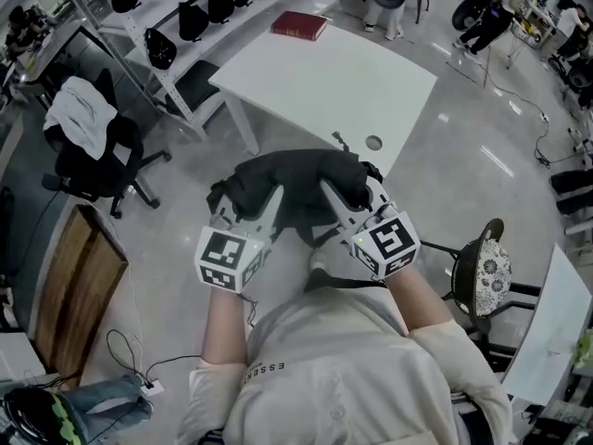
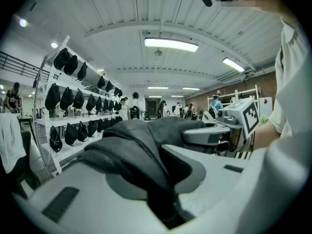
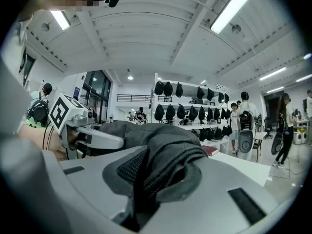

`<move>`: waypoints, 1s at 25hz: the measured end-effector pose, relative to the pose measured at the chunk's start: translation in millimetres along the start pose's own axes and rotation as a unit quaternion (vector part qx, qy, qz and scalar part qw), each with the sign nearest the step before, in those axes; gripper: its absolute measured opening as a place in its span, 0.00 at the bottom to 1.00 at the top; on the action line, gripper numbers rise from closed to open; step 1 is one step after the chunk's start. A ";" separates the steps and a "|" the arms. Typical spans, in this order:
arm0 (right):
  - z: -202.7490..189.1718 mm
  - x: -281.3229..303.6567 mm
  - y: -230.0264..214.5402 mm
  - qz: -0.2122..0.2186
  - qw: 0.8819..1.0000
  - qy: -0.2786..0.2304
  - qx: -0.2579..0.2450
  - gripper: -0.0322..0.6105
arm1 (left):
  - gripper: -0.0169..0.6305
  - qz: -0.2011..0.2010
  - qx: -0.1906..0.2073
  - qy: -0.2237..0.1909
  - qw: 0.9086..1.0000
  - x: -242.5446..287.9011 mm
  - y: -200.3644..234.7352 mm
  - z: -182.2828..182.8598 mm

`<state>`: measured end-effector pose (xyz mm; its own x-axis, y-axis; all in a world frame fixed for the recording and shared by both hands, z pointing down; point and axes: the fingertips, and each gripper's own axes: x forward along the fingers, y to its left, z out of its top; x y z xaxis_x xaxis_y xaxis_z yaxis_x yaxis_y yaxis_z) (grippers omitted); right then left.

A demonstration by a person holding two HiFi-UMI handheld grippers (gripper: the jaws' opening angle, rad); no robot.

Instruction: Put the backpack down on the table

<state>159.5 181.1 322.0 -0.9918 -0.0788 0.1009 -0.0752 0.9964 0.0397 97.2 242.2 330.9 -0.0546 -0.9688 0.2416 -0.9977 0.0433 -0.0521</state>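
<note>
**Head view, left to right.** At 9 o'clock stands a black office chair [image 1: 97,160] with a white garment draped over its back. Below it, at 8 o'clock, a wooden board [image 1: 76,281] lies on the floor. At 11 o'clock is a white shelf rack [image 1: 199,49] hung with dark bags.

My left tongs [image 1: 252,209] sit just left of centre, and their marker cube is nearest to me. Their jaws are drawn close, with only a narrow gap, and they pinch a fold of the backpack [image 1: 296,184]. The backpack is dark grey and slumps between both tongs at the picture's centre. It is carried above the floor at the 6 o'clock side of the white table [image 1: 324,82]. Its far side meets the table's near edge in the picture, and it does not lie on the tabletop.

My right tongs [image 1: 355,197], just right of centre, are likewise nearly closed and clamp the backpack's other side. A red book [image 1: 298,25] lies at the table's far edge, at 12 o'clock. A stool with a patterned seat [image 1: 488,267] stands at 4 o'clock.

**Left gripper view.** Backpack cloth [image 2: 141,150] fills the slot between the jaws of my left tongs [image 2: 156,184].

**Right gripper view.** A ribbed fold of the backpack [image 3: 168,150] is clamped in my right tongs [image 3: 156,184].
</note>
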 end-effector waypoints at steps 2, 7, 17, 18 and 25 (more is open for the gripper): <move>3.4 19.5 -28.1 0.002 1.000 -0.004 -0.005 0.17 | 0.15 0.000 0.001 -0.002 1.000 28.8 16.4 8.8; 9.8 54.1 -88.4 -0.009 1.000 -0.016 -0.005 0.17 | 0.15 -0.006 0.011 0.001 1.000 90.9 45.6 29.1; 28.1 100.2 -188.4 -0.068 0.997 -0.025 -0.008 0.18 | 0.15 -0.054 0.040 -0.004 0.998 196.0 87.9 72.0; 28.6 104.9 -197.9 -0.076 0.997 -0.025 -0.008 0.17 | 0.15 -0.062 0.041 -0.005 0.997 206.7 92.3 74.7; 33.9 139.0 -269.9 -0.143 0.989 -0.020 -0.015 0.18 | 0.15 -0.131 0.054 -0.021 0.990 289.3 123.8 96.8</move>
<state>38.5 -97.7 291.7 -0.9340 -0.3547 0.0423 -0.3500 0.9324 0.0903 -38.2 -56.3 300.6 0.2087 -0.9527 0.2210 -0.9673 -0.2344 -0.0969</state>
